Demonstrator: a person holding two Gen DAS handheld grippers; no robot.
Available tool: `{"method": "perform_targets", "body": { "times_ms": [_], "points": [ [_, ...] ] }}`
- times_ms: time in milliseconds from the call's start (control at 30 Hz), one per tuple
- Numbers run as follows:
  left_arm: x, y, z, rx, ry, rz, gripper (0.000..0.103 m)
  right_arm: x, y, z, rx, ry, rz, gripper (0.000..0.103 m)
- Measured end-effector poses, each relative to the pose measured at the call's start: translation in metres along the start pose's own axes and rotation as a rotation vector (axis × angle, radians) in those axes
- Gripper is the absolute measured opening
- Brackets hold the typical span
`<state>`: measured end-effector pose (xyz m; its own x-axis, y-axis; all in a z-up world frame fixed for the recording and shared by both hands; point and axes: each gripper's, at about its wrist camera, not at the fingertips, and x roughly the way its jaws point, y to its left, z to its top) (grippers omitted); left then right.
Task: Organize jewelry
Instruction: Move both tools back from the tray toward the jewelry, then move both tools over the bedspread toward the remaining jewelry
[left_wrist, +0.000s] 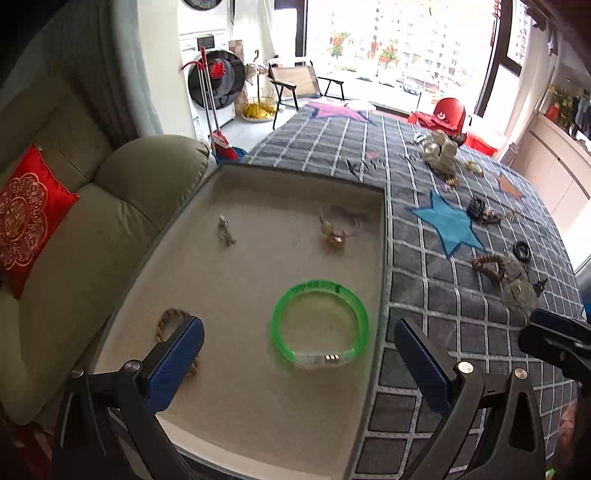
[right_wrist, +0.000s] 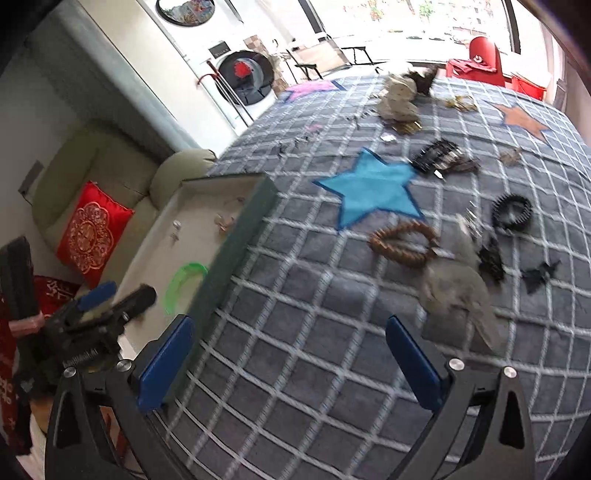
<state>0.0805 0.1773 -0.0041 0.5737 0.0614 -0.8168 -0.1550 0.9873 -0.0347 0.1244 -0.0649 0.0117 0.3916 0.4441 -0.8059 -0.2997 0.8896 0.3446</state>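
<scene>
Jewelry sorting at an intermediate stage, seen from both wrist cameras. Left gripper (left_wrist: 299, 363) hangs over the beige-lined tray (left_wrist: 258, 406) with its jaws spread wide and nothing between the pads; the green bangle (left_wrist: 320, 325) lies on the lining below the gap, free of both fingers. Right gripper (right_wrist: 290, 363) hangs over the checked blanket (right_wrist: 295, 295) just beside the tray's right wall, jaws at full spread and likewise empty. Already in the tray: a braided cord bracelet (left_wrist: 173, 325) near the left edge, a small silver piece (left_wrist: 226, 230) and a beaded bracelet with amber stones (left_wrist: 337, 229) toward the far edge. Unsorted on the blanket, well apart from the tray: a brown bead bracelet (right_wrist: 404, 242), a black coiled ring (right_wrist: 512, 211), dark hair clips (right_wrist: 441, 157) and a sheer pouch (right_wrist: 458, 291).

Risks, as judged: the right gripper's left finger rides close to the tray wall and could nudge or tip the tray; a grasp at the bead bracelet could snag the overlapping pouch or pinch the plush blanket; the two grippers, near each other, could collide.

Limits of view: the left finger covers part of the cord bracelet; the right view is motion-blurred, so small pieces near the far edge are unidentifiable; the tray's near edge is cut off.
</scene>
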Motion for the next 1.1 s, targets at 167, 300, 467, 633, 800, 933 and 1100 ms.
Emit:
{"method": "perform_targets", "body": {
  "times_ms": [167, 300, 467, 633, 800, 933, 1100],
  "points": [
    [-0.005, -0.018, -0.005, 0.039, 0.013, -0.037, 0.103, -0.017, -0.029, -0.019, 0.023, 0.000, -0.050, 0.103],
    [-0.016, -0.039, -0.002, 0.070, -0.001, -0.065, 0.103, -0.033, -0.057, -0.028, 0.067, -0.020, -0.102, 0.103],
    [-0.025, -0.074, 0.005, 0.128, -0.019, -0.096, 0.103, -0.051, -0.092, -0.035, 0.146, -0.055, -0.134, 0.103],
    [-0.021, -0.105, 0.009, 0.160, -0.008, -0.113, 0.103, -0.062, -0.119, -0.042, 0.207, -0.078, -0.160, 0.103],
    [-0.007, -0.132, 0.013, 0.182, 0.021, -0.118, 0.103, -0.072, -0.145, -0.047, 0.253, -0.095, -0.201, 0.103],
    [0.003, -0.144, 0.021, 0.189, 0.034, -0.120, 0.103, -0.076, -0.161, -0.048, 0.281, -0.108, -0.228, 0.103],
    [0.015, -0.150, 0.034, 0.169, 0.035, -0.113, 0.103, -0.077, -0.174, -0.044, 0.295, -0.118, -0.260, 0.103]
  ]
}}
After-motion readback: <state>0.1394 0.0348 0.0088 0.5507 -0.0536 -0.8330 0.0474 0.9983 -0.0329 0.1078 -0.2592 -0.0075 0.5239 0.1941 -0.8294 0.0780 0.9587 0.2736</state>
